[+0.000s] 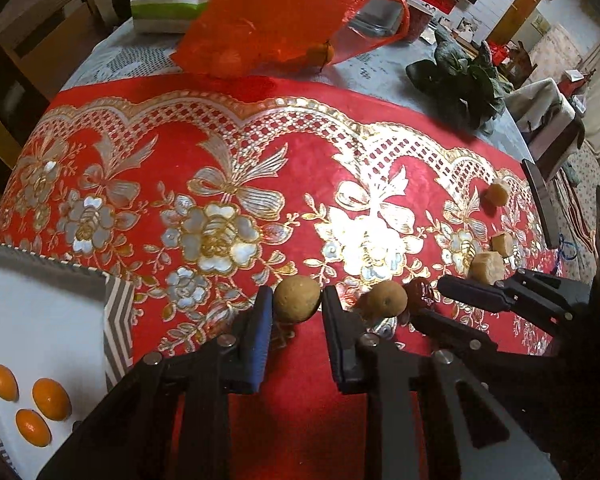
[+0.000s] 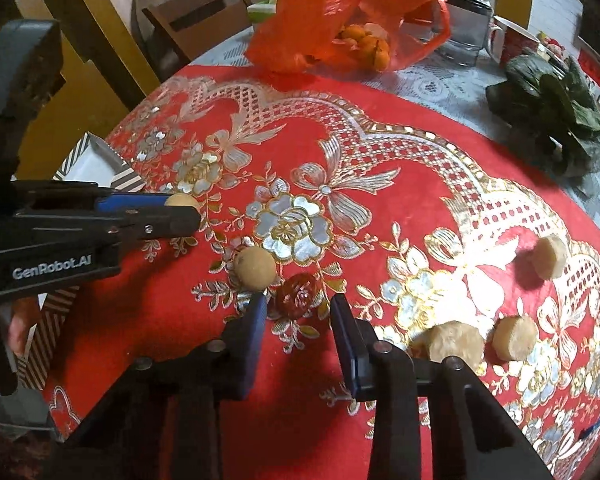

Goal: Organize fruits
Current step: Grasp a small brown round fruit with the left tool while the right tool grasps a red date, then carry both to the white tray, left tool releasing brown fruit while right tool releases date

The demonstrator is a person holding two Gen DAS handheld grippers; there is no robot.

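The left gripper (image 1: 296,308) is clamped on a longan (image 1: 297,299), probably bound for the tray (image 1: 60,320) holding kumquats (image 1: 51,399); the right gripper (image 2: 298,308), jaws narrow, brackets a date (image 2: 299,292) without visibly pressing it, beside another longan (image 2: 255,269) on the red cloth (image 2: 380,128)

red and gold flowery tablecloth (image 1: 228,152), lacy white cloth (image 1: 132,52) under it, bunch of dark leafy greens (image 2: 556,116), green tissue box (image 1: 172,4), wooden chair (image 2: 204,12)
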